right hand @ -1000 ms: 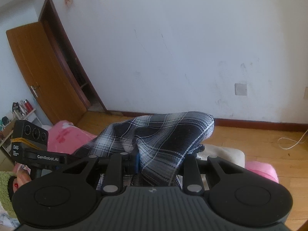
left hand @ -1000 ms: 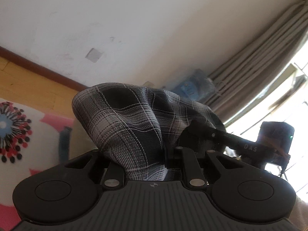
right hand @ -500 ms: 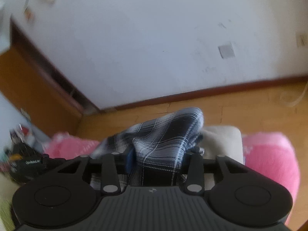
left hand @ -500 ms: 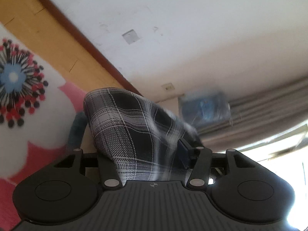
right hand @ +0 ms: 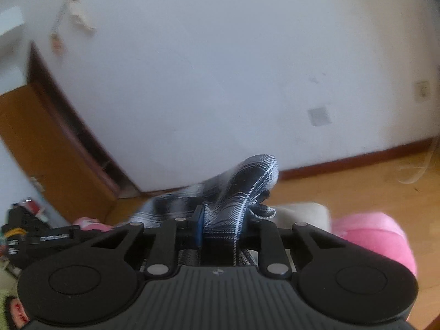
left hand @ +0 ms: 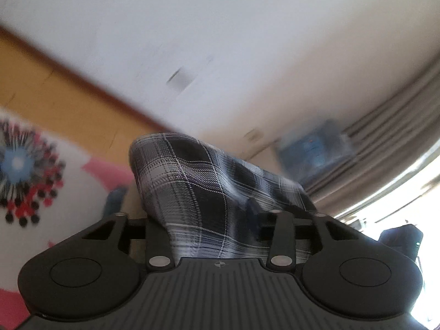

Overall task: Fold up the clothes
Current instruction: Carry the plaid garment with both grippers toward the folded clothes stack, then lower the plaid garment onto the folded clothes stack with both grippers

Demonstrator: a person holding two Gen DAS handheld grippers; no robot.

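Room: white plastered wall (right hand: 220, 68) fills the upper part of both views, meeting a yellow wooden plank floor (right hand: 357, 187) along a dark red-brown skirting board (right hand: 357, 156). Right wrist view, left edge: an orange-brown wooden door (right hand: 49, 151). Left wrist view, right edge: grey pleated curtains (left hand: 385, 137) beside a bright window; a blurred blue object stands near the curtain foot, identity not readable.

Surface: a white bed cover with a pink, red and blue flower print (left hand: 27, 170) shows at the left edge of the left view. In the right view, a pink fluffy blanket (right hand: 376, 236) lies at the right with a cream cushion (right hand: 302, 214) touching it.

Left gripper (left hand: 217, 220): jaws closed down on a black, grey and white plaid cloth garment (left hand: 192, 187); cloth bulges up and forward out of the jaws, held up off the bed cover.

Right gripper (right hand: 220, 228): jaws nearly together, pinching a bunched fold of the same plaid garment (right hand: 247, 187); a blue pad (right hand: 198, 228) presses the fold's left side. The cloth runs leftward out of the jaws. Both frames motion-blurred.
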